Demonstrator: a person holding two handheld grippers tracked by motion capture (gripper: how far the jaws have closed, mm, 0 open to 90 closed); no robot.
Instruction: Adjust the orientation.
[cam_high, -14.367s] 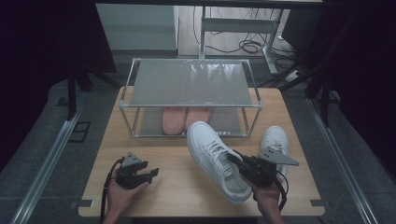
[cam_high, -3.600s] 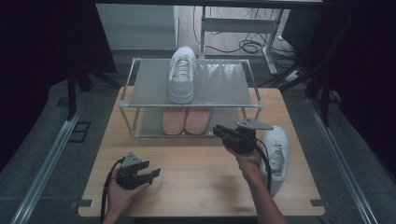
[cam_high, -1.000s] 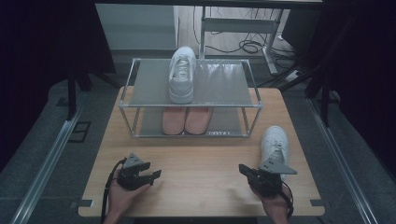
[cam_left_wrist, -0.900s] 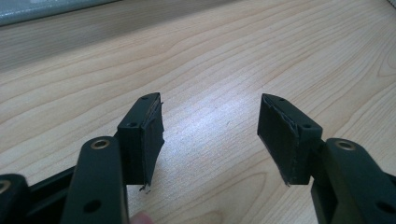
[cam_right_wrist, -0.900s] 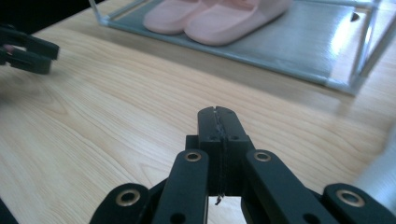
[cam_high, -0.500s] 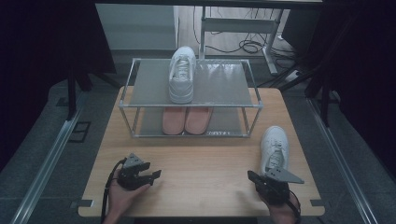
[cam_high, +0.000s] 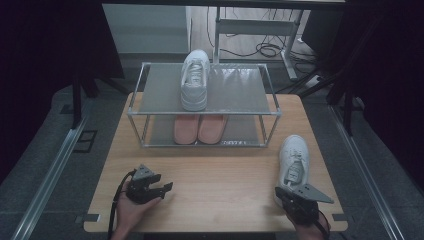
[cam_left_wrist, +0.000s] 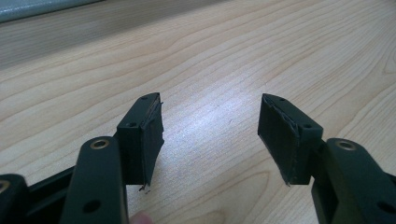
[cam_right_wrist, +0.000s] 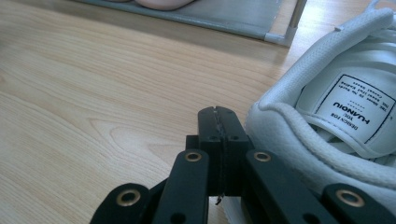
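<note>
Shoe (cam_high: 294, 162) lying on the table (cam_high: 215, 190), near the right edge, well apart from the other white shoe (cam_high: 195, 79) sitting up on the rack (cam_high: 205, 97). Probably feeling light and soft, bending easily if squeezed. Best grabbing at the puffy heel rim (cam_right_wrist: 299, 135), just beside the right gripper (cam_right_wrist: 219, 122). Right gripper jaws pressing tight together, holding nothing. Left gripper (cam_left_wrist: 210, 126) resting low over bare wood, jaws standing wide apart, holding nothing. Reading "DESIGN FOR YOU HUANQIU" on the tongue label (cam_right_wrist: 357, 112), upside down. Smaller writing looking too tiny to read.
</note>
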